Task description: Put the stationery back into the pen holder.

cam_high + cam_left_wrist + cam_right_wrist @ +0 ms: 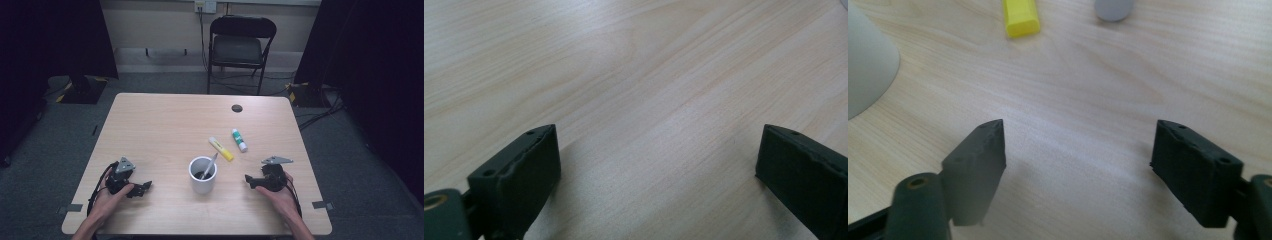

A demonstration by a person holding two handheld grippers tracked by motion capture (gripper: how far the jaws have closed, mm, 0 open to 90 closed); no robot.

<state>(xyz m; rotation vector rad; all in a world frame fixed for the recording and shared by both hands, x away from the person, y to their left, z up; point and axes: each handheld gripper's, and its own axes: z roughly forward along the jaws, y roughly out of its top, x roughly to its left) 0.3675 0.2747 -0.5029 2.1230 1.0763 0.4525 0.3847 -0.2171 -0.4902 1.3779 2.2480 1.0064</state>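
A white mug stands near the table's front middle with a grey pen leaning in it. Behind it lie a yellow highlighter and a white glue stick with a green cap. My left gripper rests low at the front left, pointing right toward the mug; its jaws stand wide over bare wood. My right gripper sits right of the mug, open with nothing between its jaws. The right gripper view has the mug's wall, the highlighter's end and the glue stick's end.
A dark round grommet sits in the light wooden table near its far edge. A black folding chair stands beyond the table, with cables on the grey floor.
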